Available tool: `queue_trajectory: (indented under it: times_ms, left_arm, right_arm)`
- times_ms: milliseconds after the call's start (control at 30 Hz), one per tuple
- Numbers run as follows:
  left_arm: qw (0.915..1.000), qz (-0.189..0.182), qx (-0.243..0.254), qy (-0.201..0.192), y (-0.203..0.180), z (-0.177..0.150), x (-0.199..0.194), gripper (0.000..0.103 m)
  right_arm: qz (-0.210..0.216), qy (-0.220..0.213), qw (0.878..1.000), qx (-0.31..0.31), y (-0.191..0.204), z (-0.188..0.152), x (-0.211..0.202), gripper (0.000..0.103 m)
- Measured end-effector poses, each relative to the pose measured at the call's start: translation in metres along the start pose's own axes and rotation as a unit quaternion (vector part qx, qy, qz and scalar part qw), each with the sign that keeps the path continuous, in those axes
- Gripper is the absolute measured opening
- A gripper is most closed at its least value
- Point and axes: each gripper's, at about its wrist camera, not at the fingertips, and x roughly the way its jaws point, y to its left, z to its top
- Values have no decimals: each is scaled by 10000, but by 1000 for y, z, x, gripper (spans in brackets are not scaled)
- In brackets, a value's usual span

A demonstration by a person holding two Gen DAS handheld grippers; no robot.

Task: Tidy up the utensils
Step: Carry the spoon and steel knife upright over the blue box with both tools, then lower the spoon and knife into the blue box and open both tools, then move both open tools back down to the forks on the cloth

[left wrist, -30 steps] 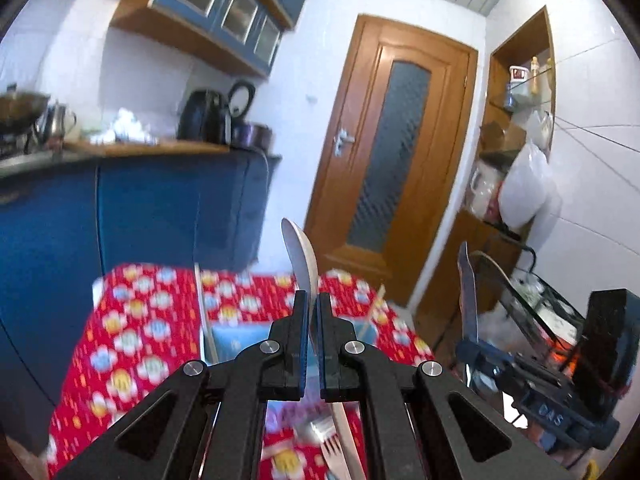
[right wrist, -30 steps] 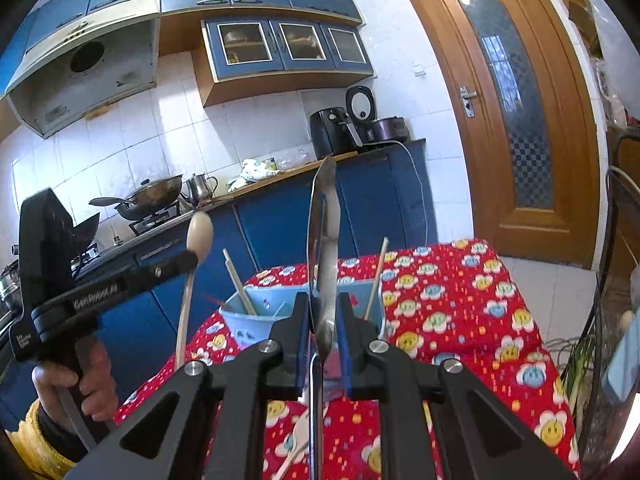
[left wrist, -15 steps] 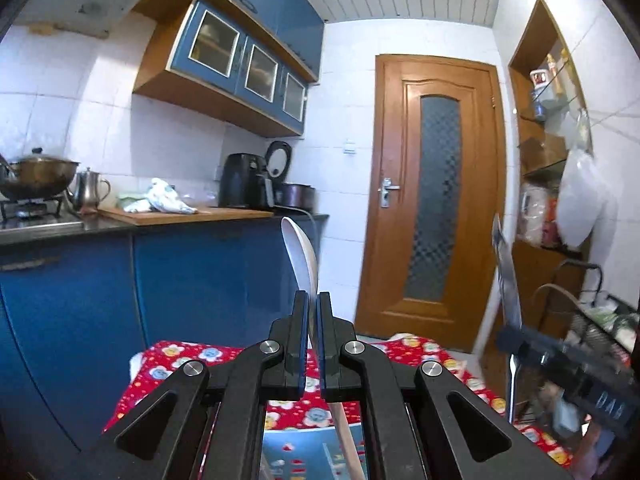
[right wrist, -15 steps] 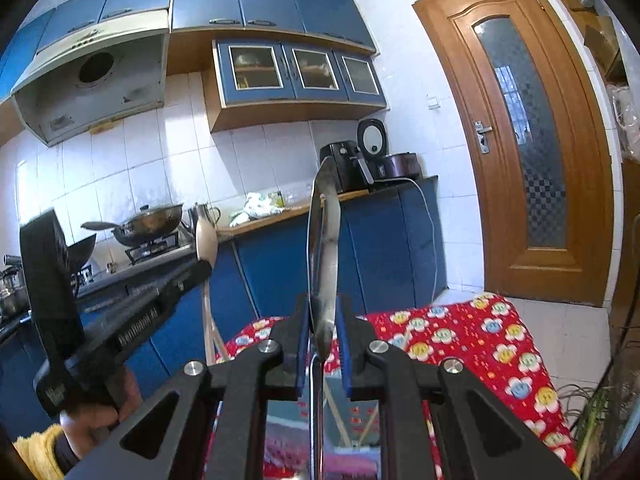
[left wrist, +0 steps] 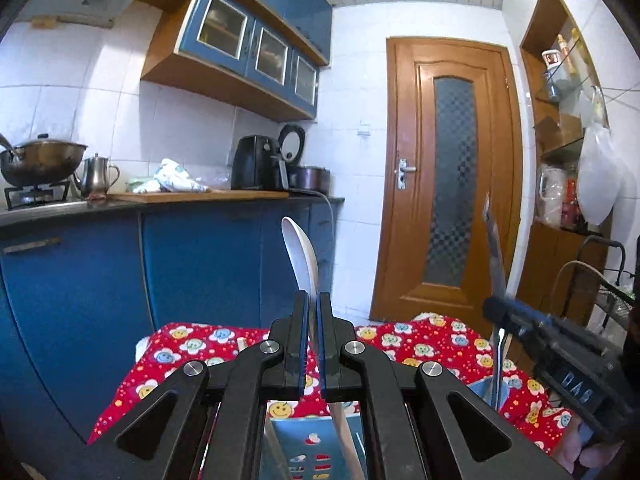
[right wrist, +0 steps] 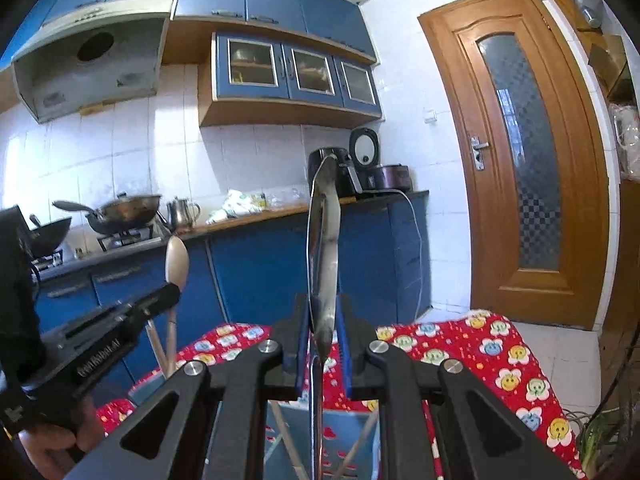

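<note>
A blue-cabinet kitchen is seen behind a red floral cloth (left wrist: pixel 192 344). The left gripper (left wrist: pixel 312 312) is clenched on a pale spoon (left wrist: pixel 300 252), frame centre. The right gripper (right wrist: pixel 323 320) is clamped on a metal utensil (right wrist: pixel 324 240). Either could slip past the blue holder (right wrist: pixel 344 436), low in frame, if tilted.

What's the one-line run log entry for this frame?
left claw: shut on wooden spoon | right claw: shut on metal spoon | both upright above blue holder | table: red floral cloth
</note>
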Motion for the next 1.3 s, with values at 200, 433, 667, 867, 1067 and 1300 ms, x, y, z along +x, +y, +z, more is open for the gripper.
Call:
queue_trajectory:
  times_ms: [200,433,667,867,1067,1300]
  left_arm:
    - [9999,-27,-65,135,1,-5,3,4]
    - [9996,-103,-95,251,1,-9,2,4]
    - [9990,-239,-61,360,-1,-10,-5,16]
    - [9981,-354,-163,470,-2,-7,-12,27]
    - [9971,-493,-215,533,-2,-1,-26,32]
    - [9969,-540,-240,510,-1,8,-50,32]
  right_arm:
    - [64,212,9998,-15,-1,-9,3,15]
    - [91,442,9990,-58,2,-13,2,15]
    - [227,554,9982,78,1,-12,-3,15]
    - [276,447,9985,130,4,-7,-17,22]
    - [327,301,9987,249,8,-1,-36,27]
    - [329,189,9984,414,9,4,-61,31]
